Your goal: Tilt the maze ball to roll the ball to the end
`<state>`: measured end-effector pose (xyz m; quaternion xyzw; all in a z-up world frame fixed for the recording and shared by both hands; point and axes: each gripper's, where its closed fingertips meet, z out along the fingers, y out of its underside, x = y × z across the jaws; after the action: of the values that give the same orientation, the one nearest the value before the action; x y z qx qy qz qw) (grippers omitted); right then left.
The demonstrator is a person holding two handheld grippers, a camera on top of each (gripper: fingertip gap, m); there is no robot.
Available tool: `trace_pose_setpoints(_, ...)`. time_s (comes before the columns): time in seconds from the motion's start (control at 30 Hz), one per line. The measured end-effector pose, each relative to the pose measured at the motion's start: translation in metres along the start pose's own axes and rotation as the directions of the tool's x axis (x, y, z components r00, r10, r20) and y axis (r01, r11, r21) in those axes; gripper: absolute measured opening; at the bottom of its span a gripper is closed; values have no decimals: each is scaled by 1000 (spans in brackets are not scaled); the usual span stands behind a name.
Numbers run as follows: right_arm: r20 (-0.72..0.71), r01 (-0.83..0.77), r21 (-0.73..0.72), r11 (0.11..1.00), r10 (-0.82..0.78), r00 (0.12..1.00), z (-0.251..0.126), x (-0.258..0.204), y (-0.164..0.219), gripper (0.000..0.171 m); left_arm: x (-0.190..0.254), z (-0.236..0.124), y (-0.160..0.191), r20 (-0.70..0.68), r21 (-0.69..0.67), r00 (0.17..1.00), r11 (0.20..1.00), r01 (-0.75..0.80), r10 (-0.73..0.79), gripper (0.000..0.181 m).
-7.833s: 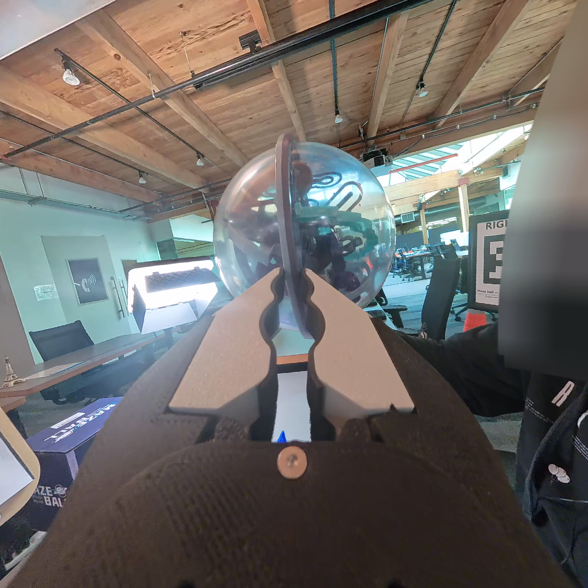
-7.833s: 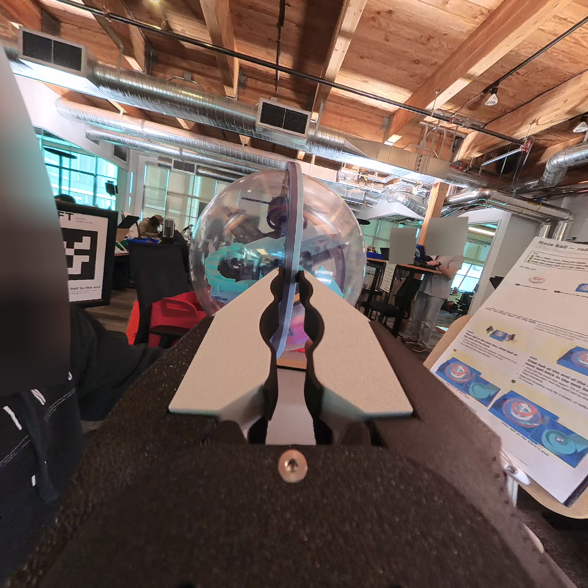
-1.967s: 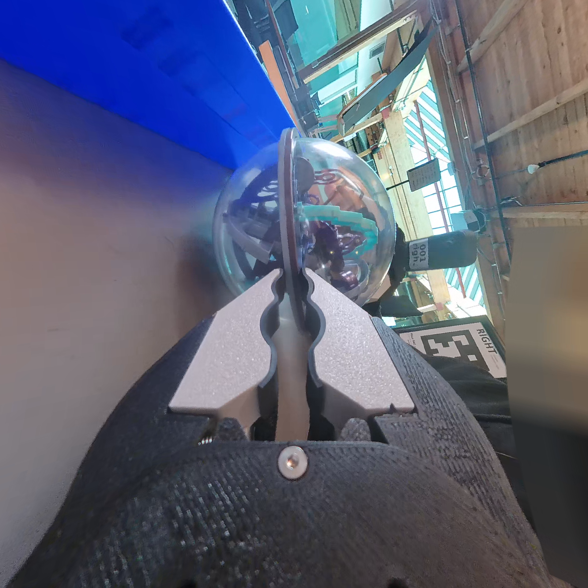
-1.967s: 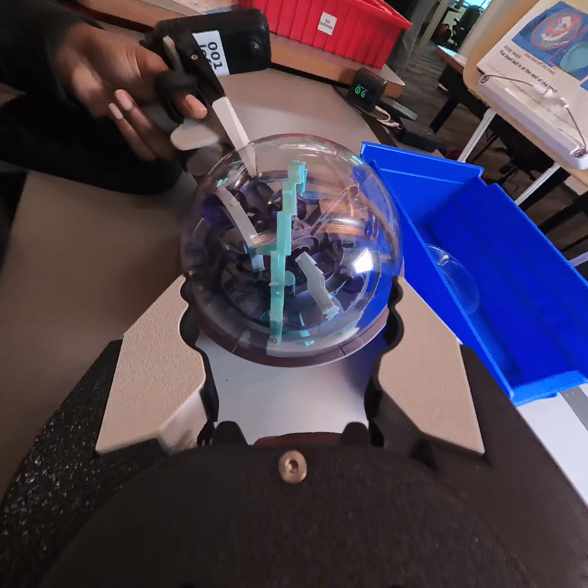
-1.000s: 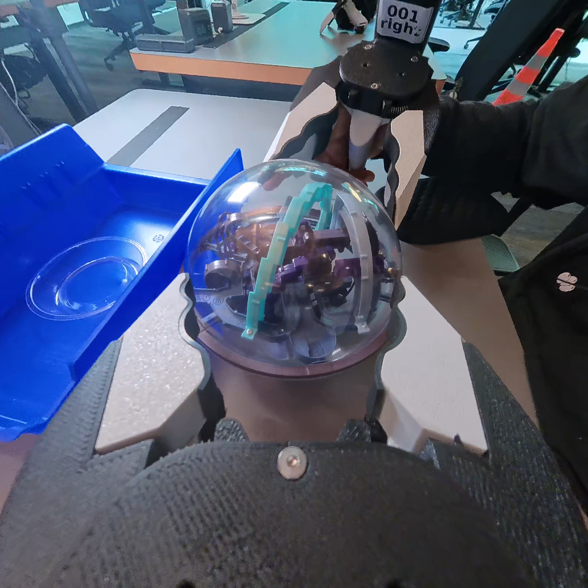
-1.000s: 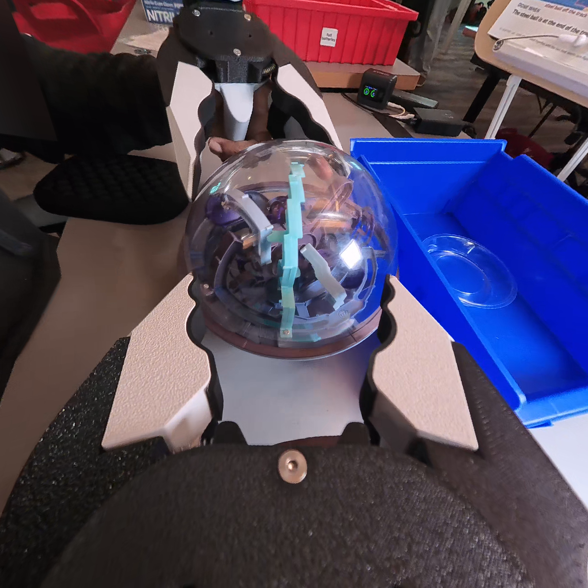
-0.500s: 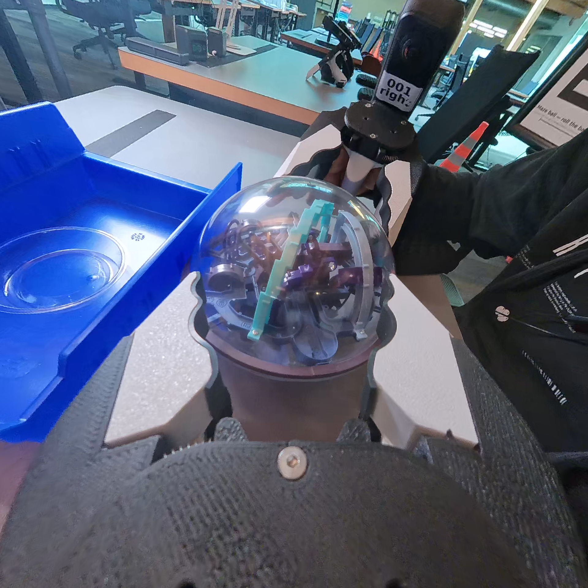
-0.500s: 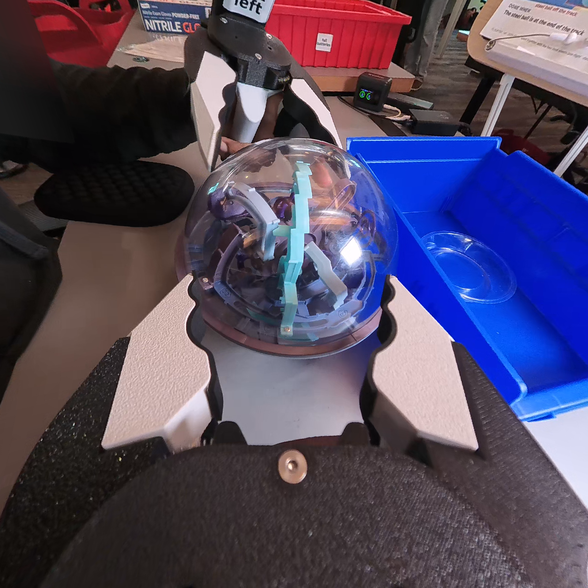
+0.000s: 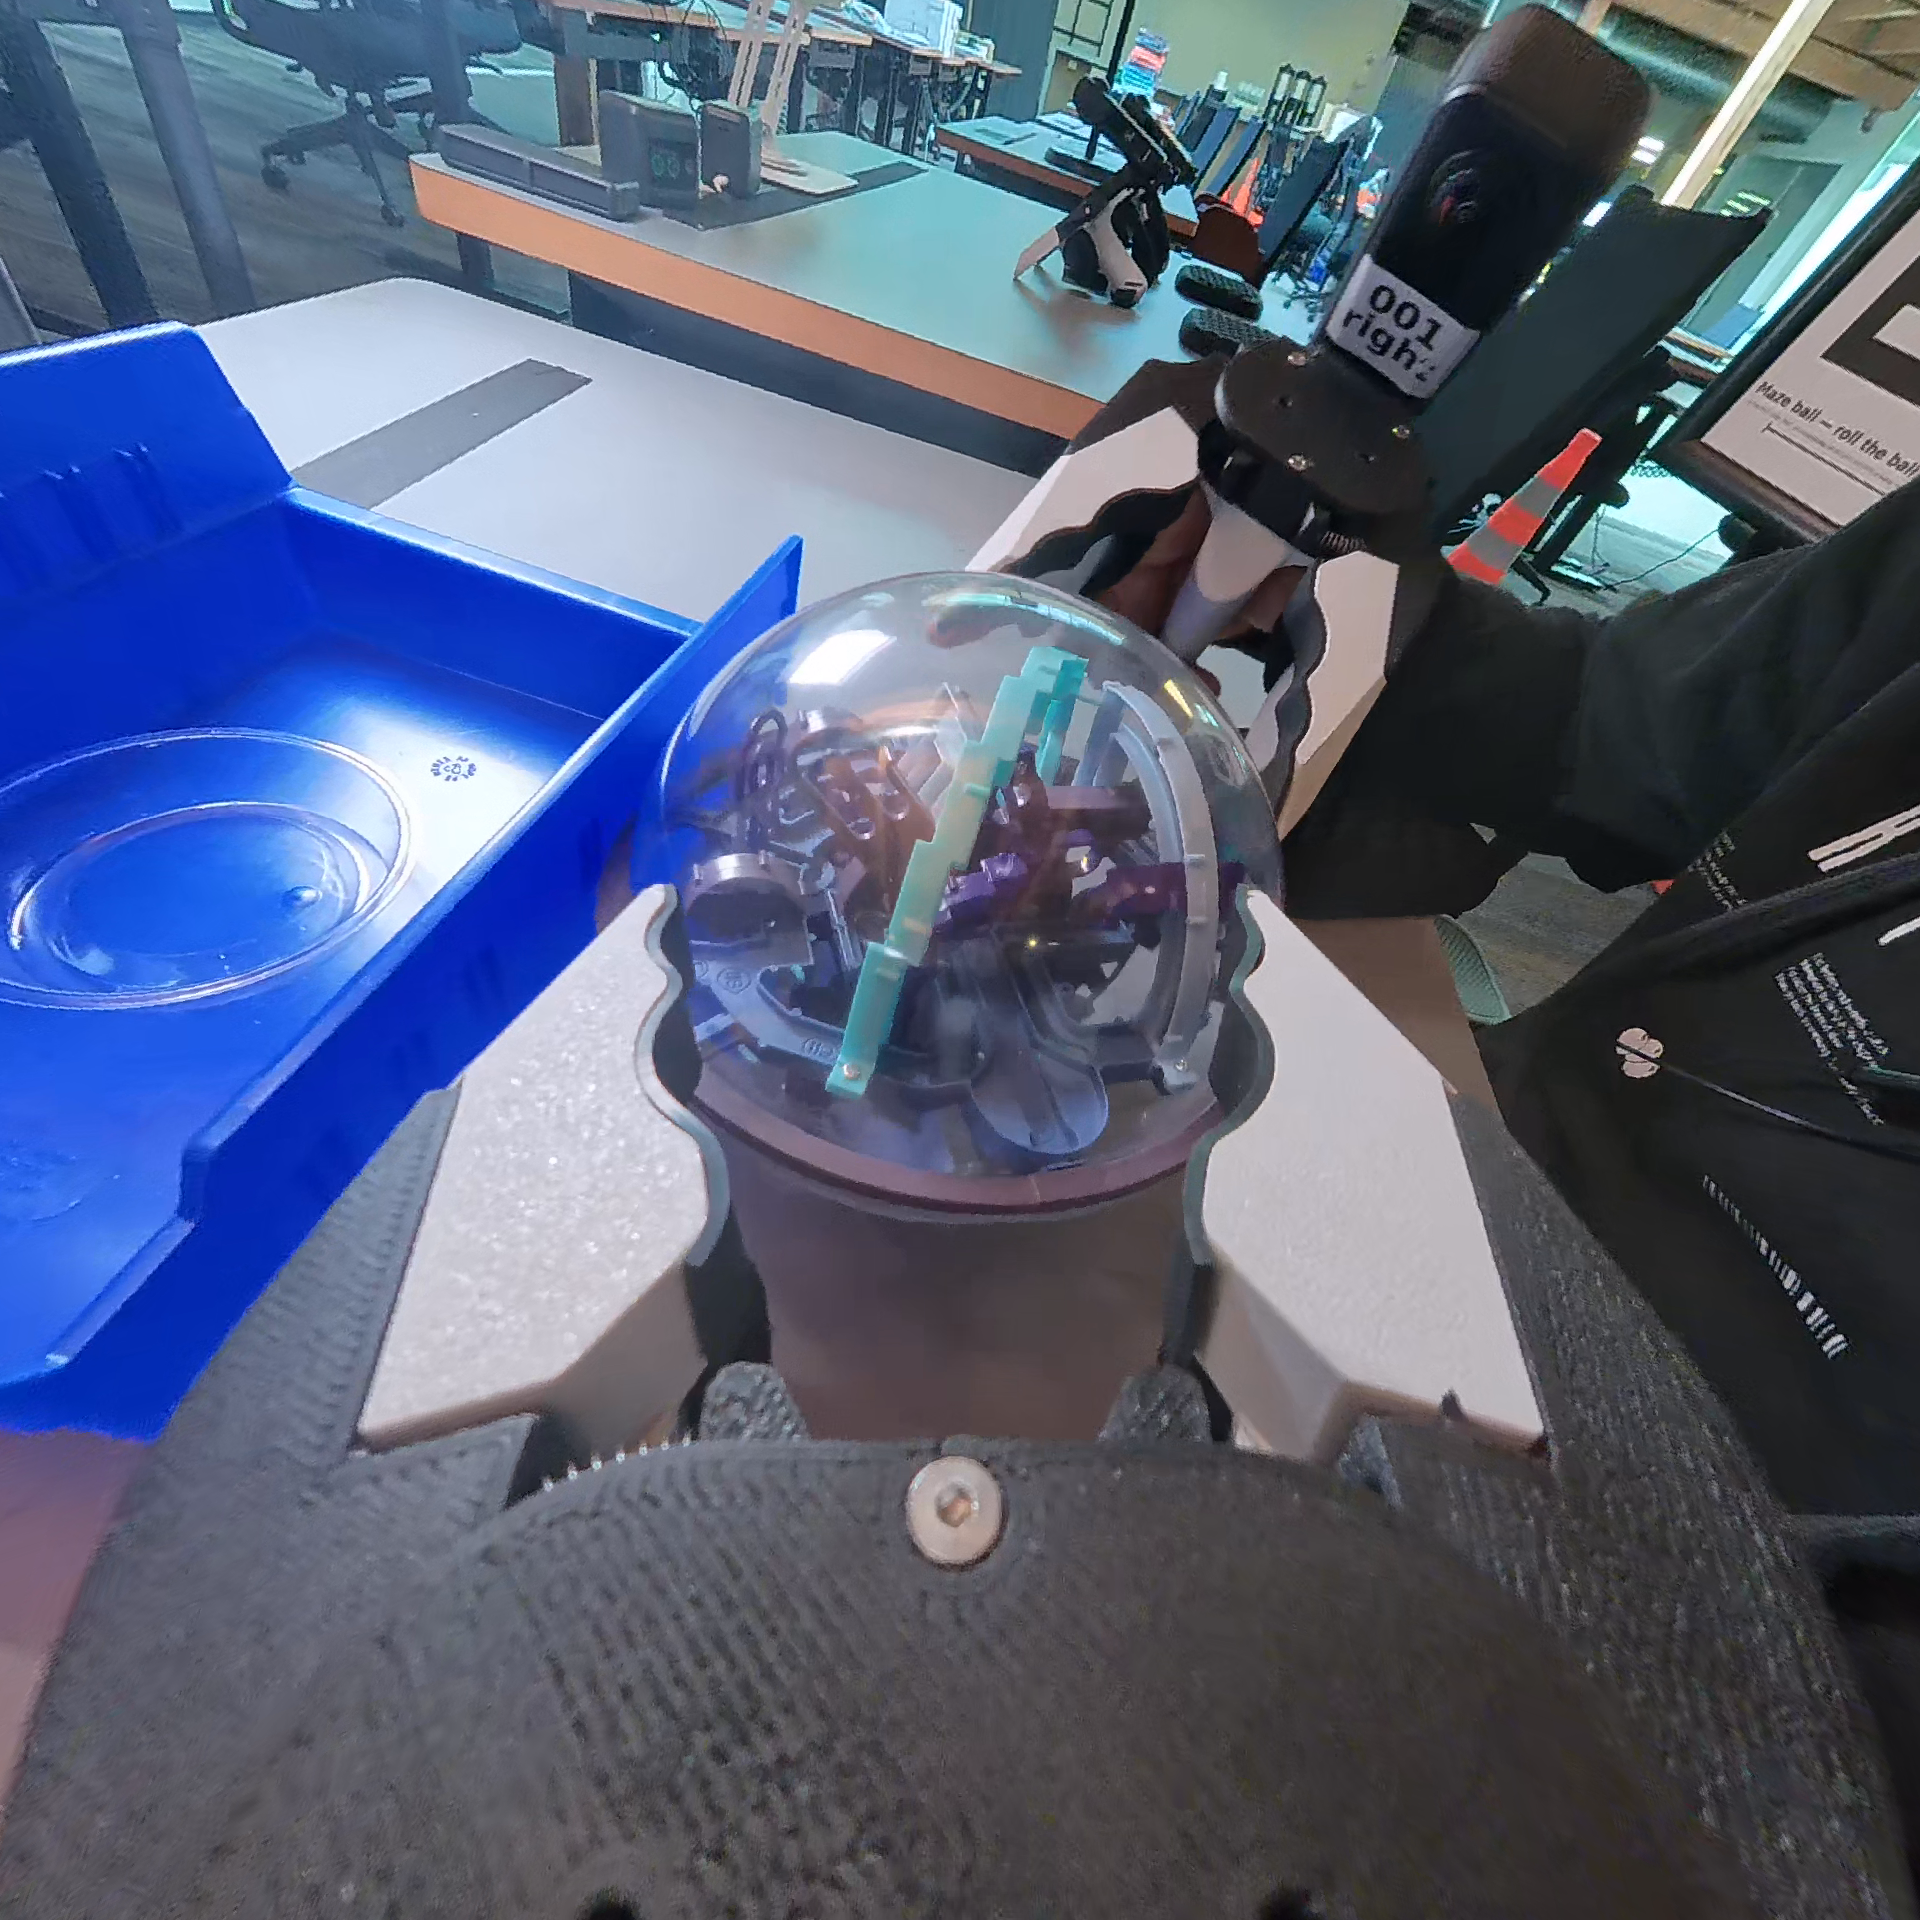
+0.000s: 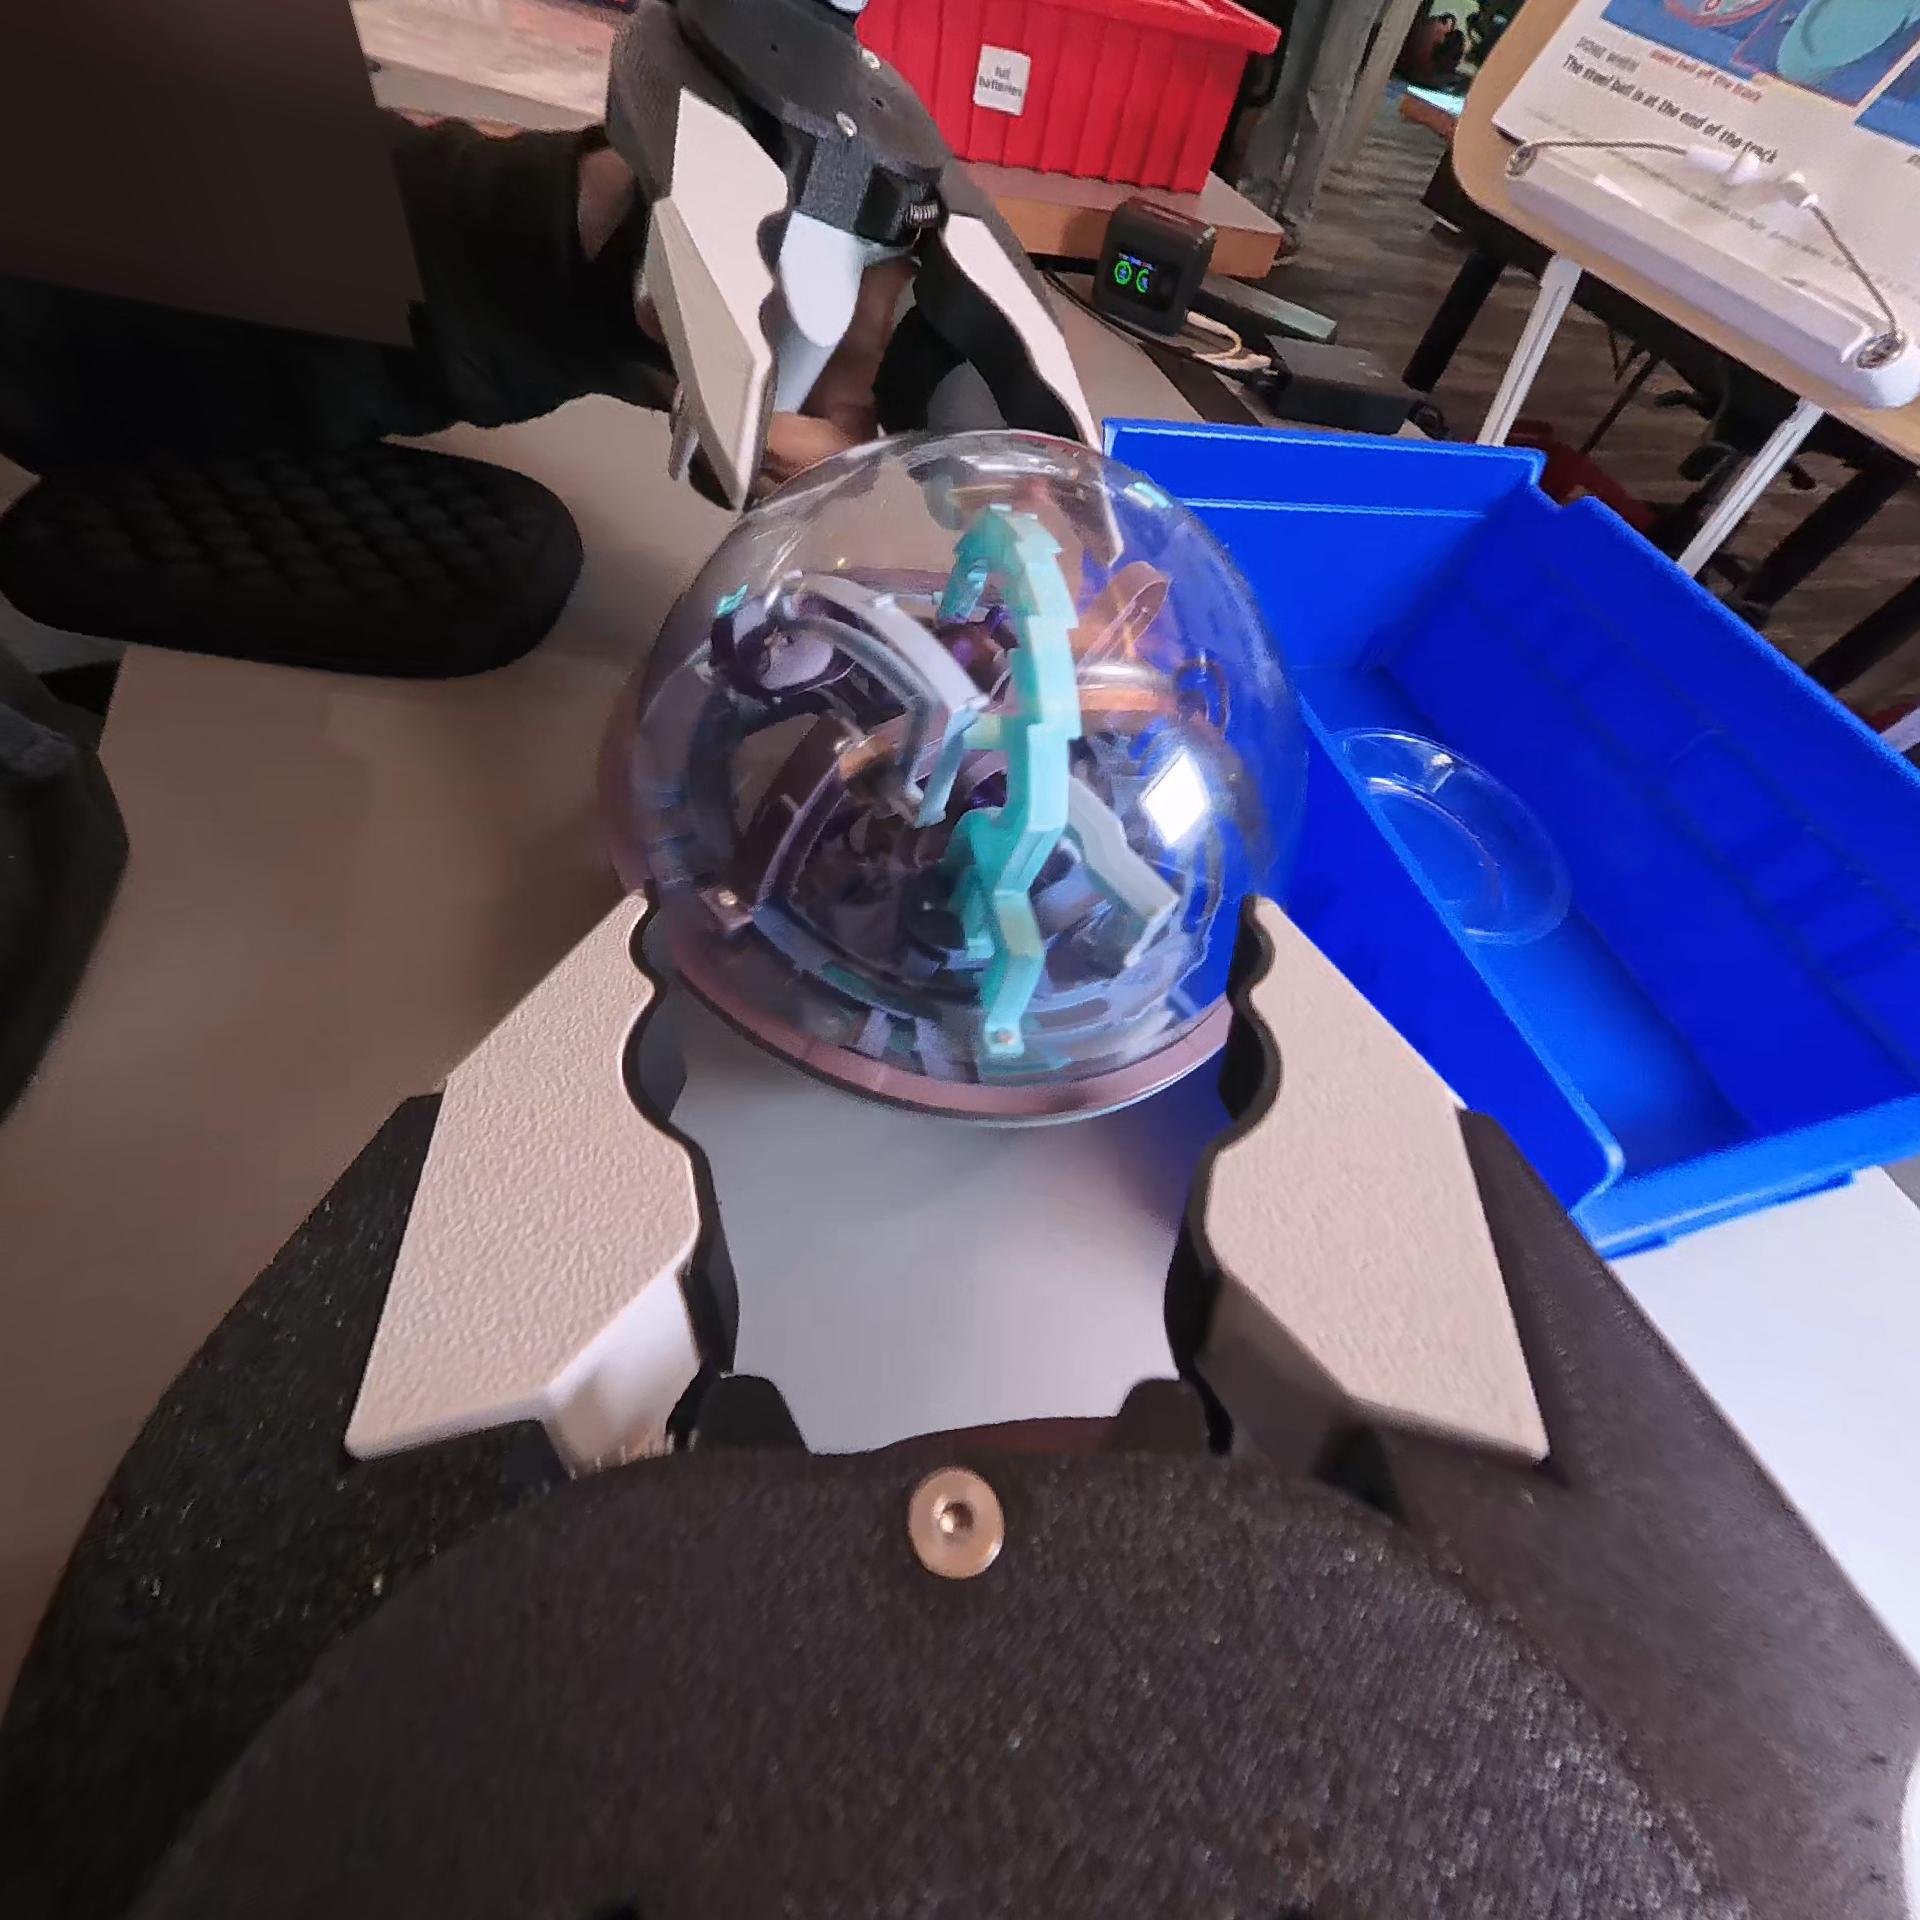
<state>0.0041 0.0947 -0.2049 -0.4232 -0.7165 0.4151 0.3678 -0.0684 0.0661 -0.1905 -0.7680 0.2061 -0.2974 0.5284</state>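
Left wrist view, left to right: blue bin (image 9: 312, 997) at far left, holding a clear shallow dish (image 9: 177, 873); just right of it the maze ball (image 9: 961, 873), a clear sphere with a dark rim, a teal stepped track and purple and grey tracks inside. It sits between the spread fingers of the left gripper (image 9: 951, 914); the jaws stand wide apart and flank the ball at its rim, and actual contact at the fingertips cannot be told. The small ball inside is not made out. Beyond the maze ball, far right, the right gripper (image 9: 1236, 634) points toward the camera, jaws splayed, held by a hand in a black sleeve (image 9: 1683, 707); an orange cone (image 9: 1527, 509) stands farther off. Right wrist view, left to right: a black honeycomb pad (image 10: 281, 551) on the beige table (image 10: 312, 935), the left gripper (image 10: 831, 343) at far centre-left with jaws parted, then the maze ball (image 10: 956, 779) resting on the table between the wide-open fingers of the right gripper (image 10: 945, 914), neither visibly pressing it. Bin (image 10: 1610, 790) sits immediately right, with the dish (image 10: 1455, 831) inside. A red crate (image 10: 1060, 73) lies far behind.
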Motion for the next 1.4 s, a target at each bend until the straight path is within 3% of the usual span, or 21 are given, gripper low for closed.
trace_pose_setpoints(0.77, -65, 11, 18, 1000, -9, 998, -7, -3, 14, 103, 12, -2, 4, 9, 38, 998, 997, -70, 70, 84)
trace_pose_setpoints(1.4, -40, -47, 75, 996, 51, 998, -4, -1, 14, 104, 6, -8, 12, -23, 87, 1000, 996, -1, 3, 82)
